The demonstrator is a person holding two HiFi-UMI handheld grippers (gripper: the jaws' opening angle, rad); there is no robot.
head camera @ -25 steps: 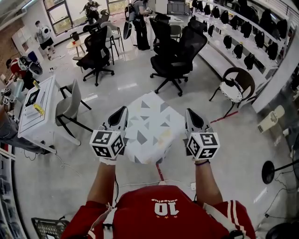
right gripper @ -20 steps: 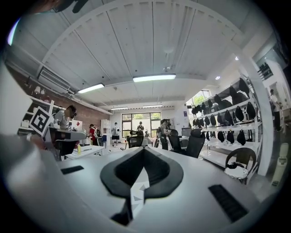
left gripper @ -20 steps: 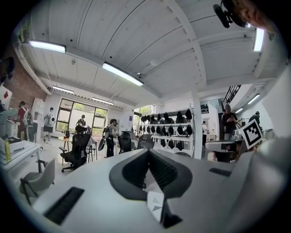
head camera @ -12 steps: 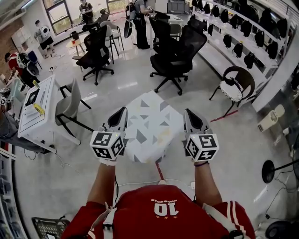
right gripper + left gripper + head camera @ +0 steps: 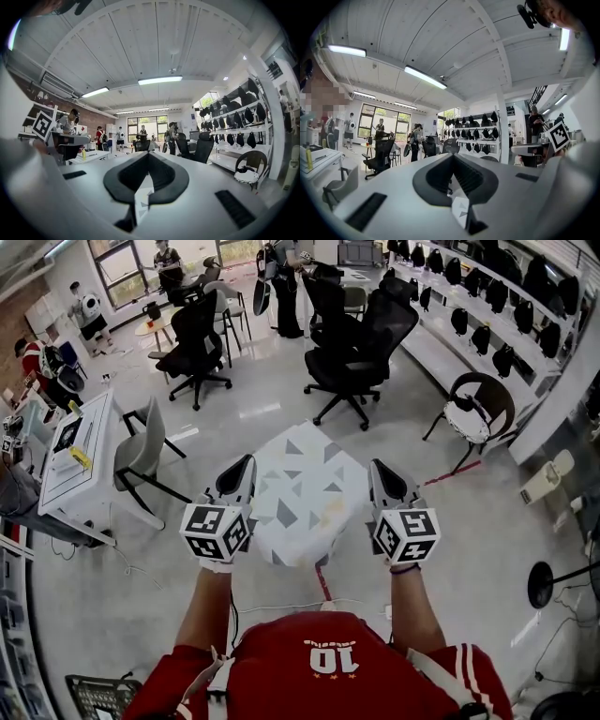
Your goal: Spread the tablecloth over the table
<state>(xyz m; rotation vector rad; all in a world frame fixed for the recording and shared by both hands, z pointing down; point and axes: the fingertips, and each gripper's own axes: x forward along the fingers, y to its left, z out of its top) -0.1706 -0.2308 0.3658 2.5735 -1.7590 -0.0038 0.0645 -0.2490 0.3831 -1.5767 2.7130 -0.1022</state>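
A white tablecloth printed with grey triangles (image 5: 300,493) is held stretched flat in front of the person, above the pale floor (image 5: 141,615). Its left edge is pinched in the clenched left gripper (image 5: 242,470) and its right edge in the clenched right gripper (image 5: 380,474). Only a thin bite of fabric is gripped, and a sharp tug or flick could pull it free. Any table beneath is hidden by the cloth.

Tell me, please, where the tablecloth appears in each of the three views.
Head view: tablecloth at centre, spread wide.
Left gripper view: tablecloth low centre, a pinched sliver.
Right gripper view: tablecloth low centre, a pinched sliver.
Shared landmark: shelves of black bags.
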